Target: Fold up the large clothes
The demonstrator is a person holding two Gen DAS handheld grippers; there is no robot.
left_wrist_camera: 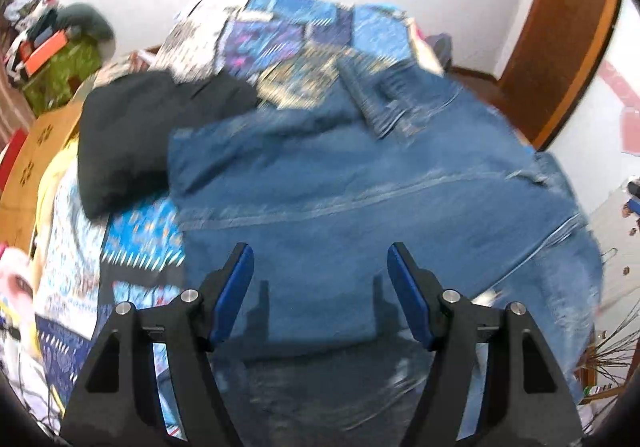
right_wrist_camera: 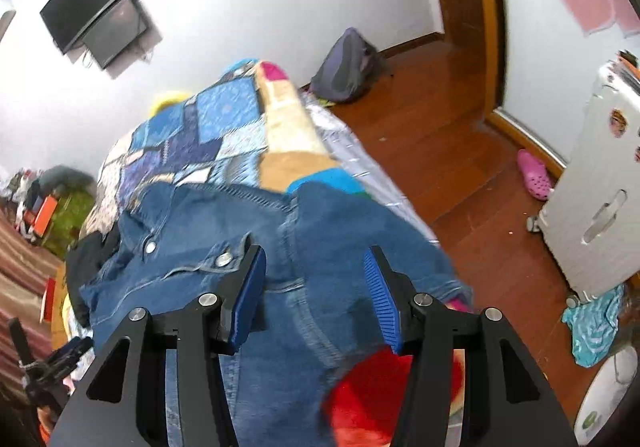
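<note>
Thick denim jacket (left_wrist_camera: 360, 183) spread on the bed (left_wrist_camera: 136, 231), looks heavy, floppy, grippy. Left gripper (left_wrist_camera: 320, 287) and right gripper (right_wrist_camera: 314, 291) both wide open, holding nothing. Best grabbed at a seamed hem or the collar, probably

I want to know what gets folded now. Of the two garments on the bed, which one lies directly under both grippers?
The blue denim jacket, under the left gripper and right gripper. The black garment lies aside.

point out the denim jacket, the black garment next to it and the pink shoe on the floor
denim jacket (left_wrist_camera: 360, 183): left wrist view, on the broad back panel.
black garment (left_wrist_camera: 132, 135): left wrist view, middle of the folded cloth.
pink shoe (right_wrist_camera: 534, 175): right wrist view, on its perforated upper.
</note>
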